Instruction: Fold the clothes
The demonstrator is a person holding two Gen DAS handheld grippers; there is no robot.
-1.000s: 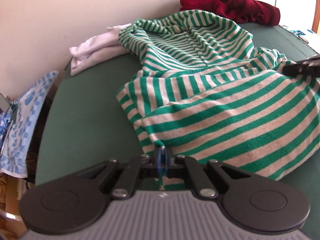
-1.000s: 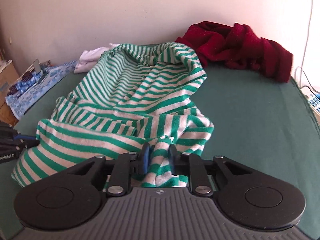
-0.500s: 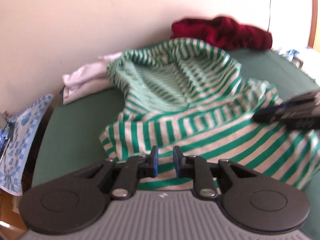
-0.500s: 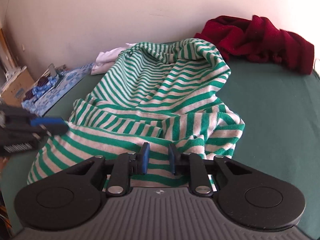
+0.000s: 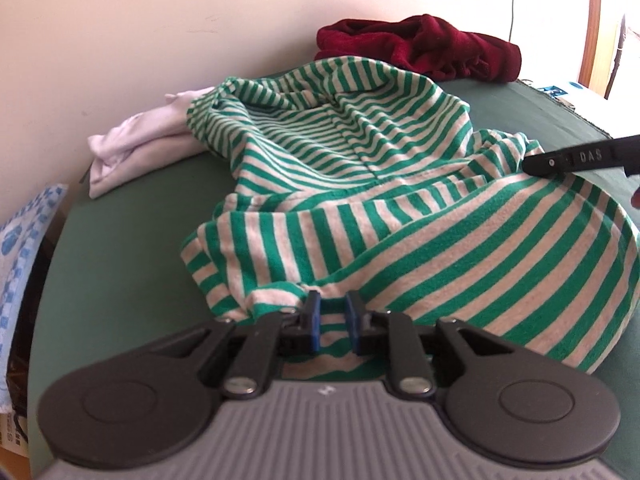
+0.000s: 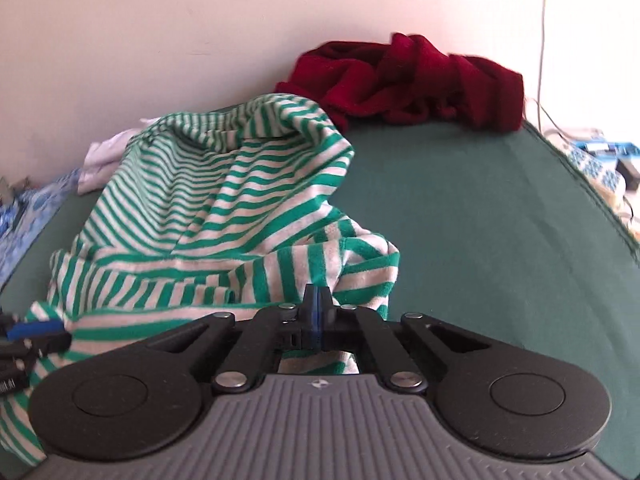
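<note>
A green-and-white striped garment (image 5: 400,208) lies crumpled on the green table (image 5: 120,264), and it also fills the left half of the right wrist view (image 6: 208,216). My left gripper (image 5: 331,316) is open, its blue pads apart over the garment's near hem with nothing pinched. It appears in the right wrist view as a dark shape with a blue pad (image 6: 32,332) at the left edge. My right gripper (image 6: 316,304) is shut on a fold of the striped garment at its right corner. From the left wrist view, the right gripper (image 5: 580,158) reaches in from the right edge.
A dark red garment (image 6: 408,76) is heaped at the back by the wall. A white cloth (image 5: 136,144) lies at the back left, partly under the striped one. A blue patterned cloth (image 5: 24,240) hangs past the table's left edge. Bare green surface (image 6: 480,220) spreads to the right.
My left gripper let go of the striped hem and now stands open. My right gripper, open half a second ago, has shut on the garment's right corner.
</note>
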